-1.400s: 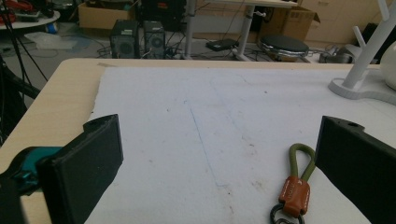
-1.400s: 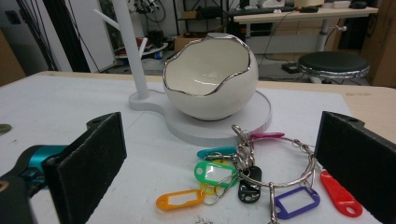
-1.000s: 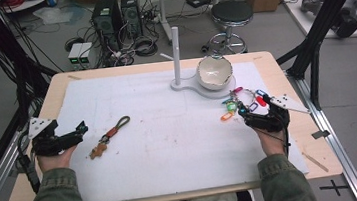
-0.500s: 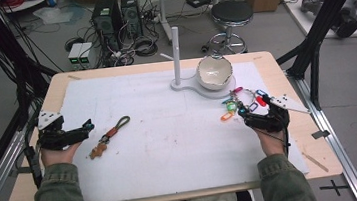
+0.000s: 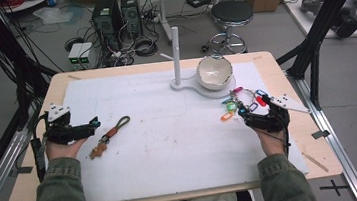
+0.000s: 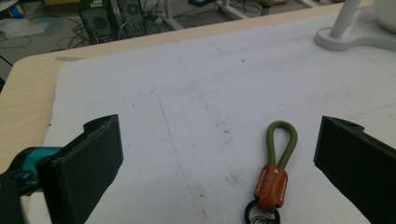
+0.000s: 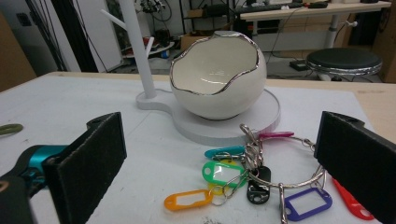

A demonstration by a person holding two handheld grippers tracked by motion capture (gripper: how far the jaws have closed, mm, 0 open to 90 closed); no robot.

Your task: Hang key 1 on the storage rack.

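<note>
A keychain [image 5: 111,133] with an olive loop [image 6: 281,142], an orange-brown leather band and a small brown charm lies on the white mat at the left. My left gripper [image 5: 88,129] stands open just left of it; in the left gripper view the loop lies between the jaws. A metal ring with several coloured key tags [image 5: 240,104] [image 7: 243,178] lies at the right, in front of the egg-shaped white bowl [image 5: 214,71] [image 7: 218,74]. My right gripper [image 5: 251,118] is open right behind the tags, nothing between its jaws.
The bowl sits on a white stand base [image 5: 190,85] with an upright post [image 5: 176,53] [image 7: 137,46]. A white mat [image 5: 171,146] covers most of the wooden table [image 5: 34,186]. A stool, computer towers and cables are on the floor beyond the far edge.
My left gripper has slid forward and to the right, closing in on the olive keychain. The right gripper and the key tags have stayed put.
</note>
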